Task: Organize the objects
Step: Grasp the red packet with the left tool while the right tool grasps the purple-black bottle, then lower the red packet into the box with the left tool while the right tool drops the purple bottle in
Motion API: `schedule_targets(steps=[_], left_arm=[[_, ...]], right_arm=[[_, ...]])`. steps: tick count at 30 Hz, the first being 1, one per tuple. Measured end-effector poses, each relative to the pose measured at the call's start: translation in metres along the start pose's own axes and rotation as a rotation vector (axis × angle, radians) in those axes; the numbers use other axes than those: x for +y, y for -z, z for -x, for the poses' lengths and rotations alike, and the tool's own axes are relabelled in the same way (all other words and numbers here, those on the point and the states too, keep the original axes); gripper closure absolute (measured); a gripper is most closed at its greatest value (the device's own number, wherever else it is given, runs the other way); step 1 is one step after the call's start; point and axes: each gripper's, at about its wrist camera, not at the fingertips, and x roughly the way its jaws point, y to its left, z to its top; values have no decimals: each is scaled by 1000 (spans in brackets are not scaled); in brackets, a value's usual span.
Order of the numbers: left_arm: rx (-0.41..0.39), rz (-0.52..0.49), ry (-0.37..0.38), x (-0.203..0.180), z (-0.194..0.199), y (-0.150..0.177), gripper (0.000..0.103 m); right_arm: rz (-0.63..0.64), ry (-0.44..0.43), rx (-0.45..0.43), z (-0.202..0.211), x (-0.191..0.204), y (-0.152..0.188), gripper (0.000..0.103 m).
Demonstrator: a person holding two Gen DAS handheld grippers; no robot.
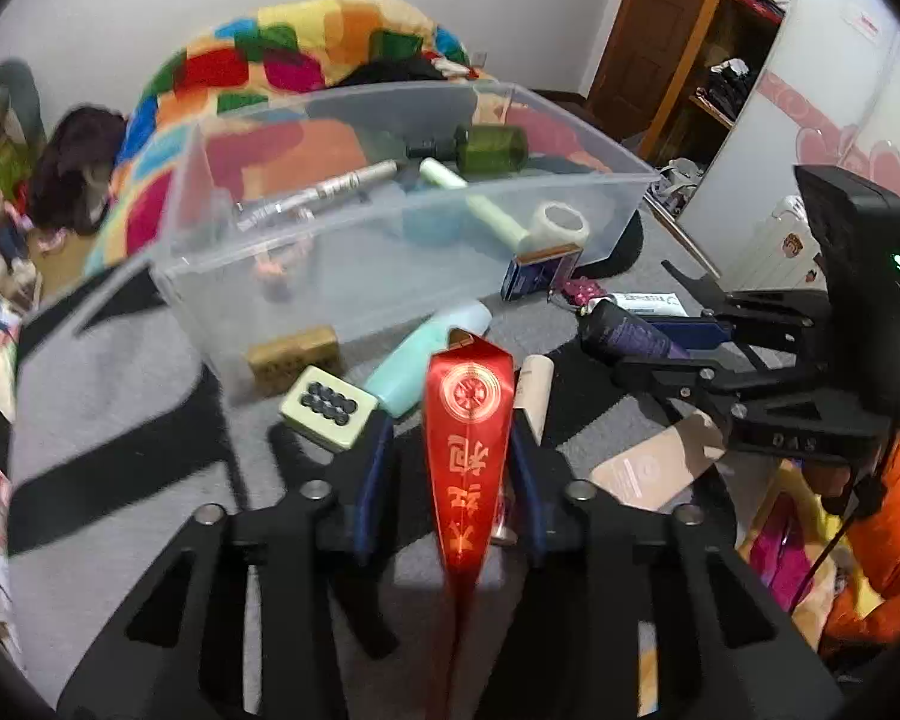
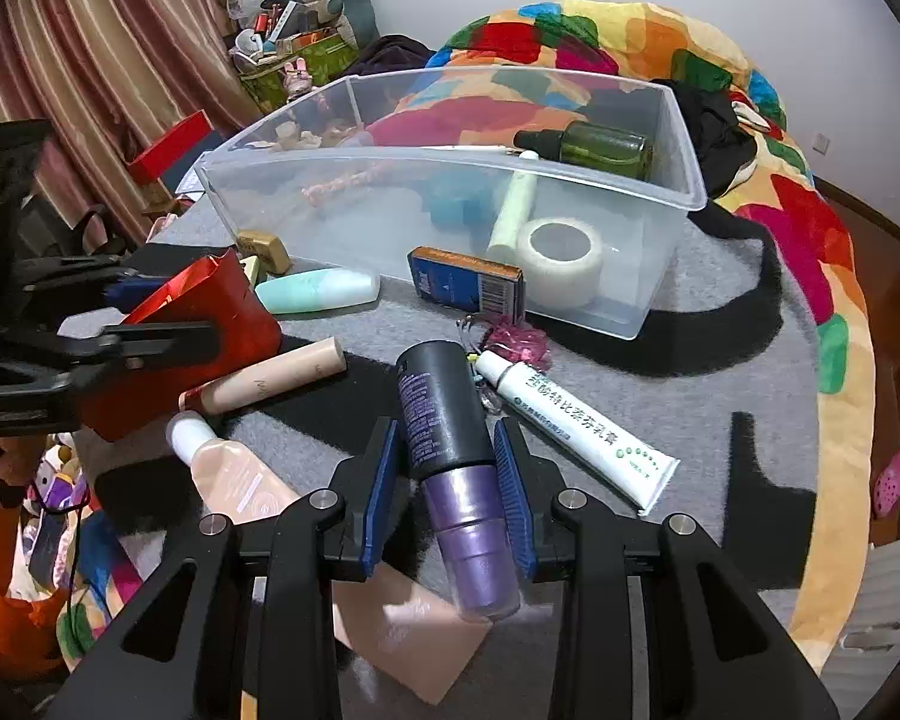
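Observation:
My left gripper (image 1: pixel 453 438) is shut on a flat red packet with gold print (image 1: pixel 467 438), held above the grey blanket; it shows from the side in the right wrist view (image 2: pixel 210 324). My right gripper (image 2: pixel 447 450) is shut on a black and purple bottle (image 2: pixel 450 456), also seen in the left wrist view (image 1: pixel 630 333). The clear plastic bin (image 2: pixel 678 138) stands beyond both grippers and holds a green bottle (image 2: pixel 600 147), a pale green tube (image 2: pixel 513 210), a tape roll (image 2: pixel 561 258) and other small items.
On the blanket in front of the bin lie a mint bottle (image 2: pixel 318 291), a blue box (image 2: pixel 465 282), a white tube (image 2: pixel 576 426), a beige tube (image 2: pixel 270 375), a pink tube (image 2: pixel 234 474), a mahjong tile (image 1: pixel 328 405) and a gold block (image 1: pixel 294 354). A colourful quilt (image 2: pixel 810 210) lies behind.

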Motion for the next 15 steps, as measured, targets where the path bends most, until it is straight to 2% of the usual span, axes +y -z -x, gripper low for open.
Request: schedule_targets(steps=[1,6,15], left_arm=[[4,12,9,2,-3,1,78],[-50,24,-16,3,10,8,79],[-203,61,-59,8,62,1,79]], right_arm=[[0,2,-2,-1,1,1,73],[-2,15,-28,5,1,3,79],[-34,15,-133,35,5,-11,80]])
